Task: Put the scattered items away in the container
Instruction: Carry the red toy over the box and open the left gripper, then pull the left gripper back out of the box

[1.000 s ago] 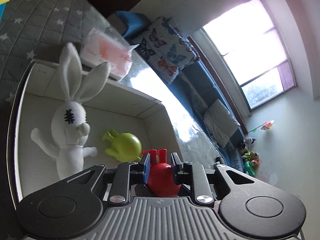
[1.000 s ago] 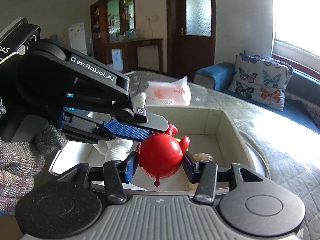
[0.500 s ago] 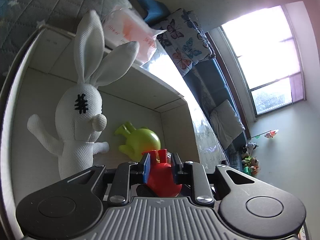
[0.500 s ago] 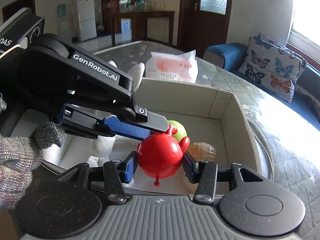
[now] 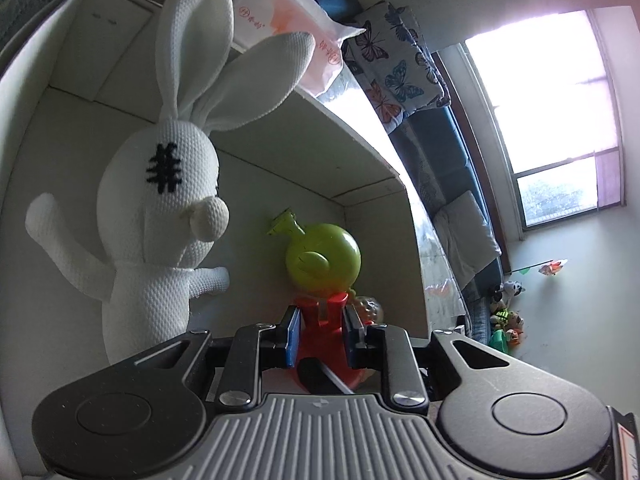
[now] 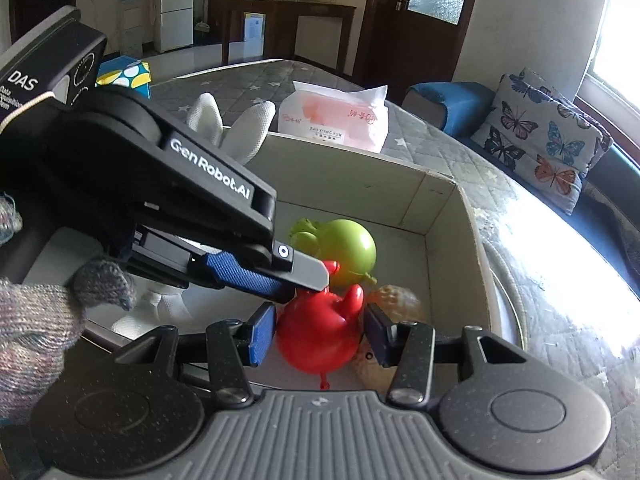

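Right wrist view: my right gripper (image 6: 320, 336) sits open around the red toy (image 6: 320, 338); my left gripper (image 5: 320, 330) pinches it inside the box (image 6: 448, 208).

Butterfly cushion (image 6: 540, 148), blue sofa (image 6: 448, 100), pink tissue pack (image 6: 336, 118) on quilted cover, fridge (image 6: 176, 4), dark door (image 6: 420, 8), window (image 5: 548, 116)

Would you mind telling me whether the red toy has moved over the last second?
Yes. The red toy has moved down into the box, ending close beside the green toy.
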